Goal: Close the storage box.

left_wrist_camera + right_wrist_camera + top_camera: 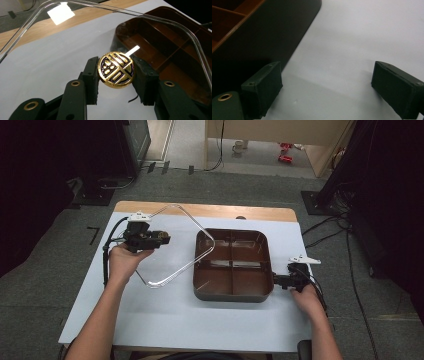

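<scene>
The left gripper (116, 75) is clamped on the gold knob (116, 69) of a clear lid (172, 245), which hangs tilted over the left half of the tabletop (150, 315), its right edge resting on or just above the left rim of the brown tray (233, 265); the right gripper (325, 87) stands with jaws wide apart and nothing between them, low on the tabletop just beside the tray's right wall. To do this well, I judge the lid should be carried level and clear of the rim before it moves sideways, the knob kept square in the pads so that it cannot swing; the free gripper could steady the tray. The tabletop is pale grey with a wooden far edge; grey carpet (45, 285), cables (350, 270) and dark stands surround it.
</scene>
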### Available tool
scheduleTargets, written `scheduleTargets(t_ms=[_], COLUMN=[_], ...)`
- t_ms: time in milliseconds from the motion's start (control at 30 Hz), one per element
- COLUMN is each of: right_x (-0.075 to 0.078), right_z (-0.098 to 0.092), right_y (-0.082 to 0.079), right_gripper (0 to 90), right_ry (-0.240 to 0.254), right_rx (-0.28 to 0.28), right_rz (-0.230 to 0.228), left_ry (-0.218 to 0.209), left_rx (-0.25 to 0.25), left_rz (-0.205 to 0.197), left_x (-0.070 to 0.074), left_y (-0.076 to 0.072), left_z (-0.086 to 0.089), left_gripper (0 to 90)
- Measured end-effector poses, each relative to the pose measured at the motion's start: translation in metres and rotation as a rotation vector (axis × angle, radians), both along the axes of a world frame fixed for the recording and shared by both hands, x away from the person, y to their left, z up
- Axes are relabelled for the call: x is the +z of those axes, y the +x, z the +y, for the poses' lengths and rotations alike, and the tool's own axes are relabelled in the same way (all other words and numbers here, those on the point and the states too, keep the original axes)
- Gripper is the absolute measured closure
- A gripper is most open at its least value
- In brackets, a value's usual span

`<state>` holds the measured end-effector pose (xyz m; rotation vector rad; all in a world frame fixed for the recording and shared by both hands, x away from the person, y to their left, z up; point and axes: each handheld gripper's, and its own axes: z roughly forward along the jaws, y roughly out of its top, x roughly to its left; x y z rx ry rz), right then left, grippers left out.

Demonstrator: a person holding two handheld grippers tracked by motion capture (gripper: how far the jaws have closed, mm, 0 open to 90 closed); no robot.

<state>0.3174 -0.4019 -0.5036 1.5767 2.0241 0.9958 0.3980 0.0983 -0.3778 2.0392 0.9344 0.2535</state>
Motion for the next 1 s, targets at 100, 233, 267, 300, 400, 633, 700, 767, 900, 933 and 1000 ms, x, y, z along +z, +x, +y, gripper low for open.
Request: scheduleTargets(t_ms=[100,233,267,300,400,633,700,767,900,933,1000], right_x=[0.0,0.0,0.0,0.0,0.0,0.0,0.0,0.0,0.0,0.0,0.0], right_z=[0.0,0.0,0.0,0.0,0.0,0.0,0.0,0.0,0.0,0.0,0.0], right_y=[0.0,0.0,0.0,0.0,0.0,0.0,0.0,0.0,0.0,0.0,0.0], right_gripper=[9.3,9.4,9.4,9.4,9.4,9.4,9.4,9.4,9.4,9.4,9.4], right_ry=[-0.002,-0.003,-0.004,-0.003,-0.002,0.0,-0.001,-0.001,-0.001,0.0,-0.001], right_rx=[0.0,0.0,0.0,-0.001,-0.003,-0.003,-0.003,-0.003,-0.003,-0.003,-0.003], right_rz=[-0.001,-0.002,-0.002,-0.002,-0.001,0.0,0.0,0.001,0.001,0.001,0.001], left_ry=[-0.009,-0.018,-0.014,-0.009,-0.007,0.004,0.002,0.006,0.025,0.025,0.028], left_rx=[-0.036,-0.106,-0.117,-0.13,-0.173,-0.263,-0.289,-0.304,-0.343,-0.357,-0.38], left_rz=[-0.002,-0.001,-0.003,-0.006,-0.013,-0.025,-0.014,-0.004,-0.003,0.0,0.004], left_x=[0.002,0.005,0.005,0.006,0.007,0.007,0.004,0.001,-0.007,-0.01,-0.012], left_y=[0.0,0.001,0.001,0.0,-0.001,0.001,0.002,0.003,0.005,0.006,0.008], left_z=[-0.012,-0.034,-0.039,-0.043,-0.062,-0.097,-0.104,-0.11,-0.123,-0.127,-0.131], left_gripper=[59.6,59.6,59.6,59.6,59.6,59.6,59.6,59.6,59.6,59.6,59.6])
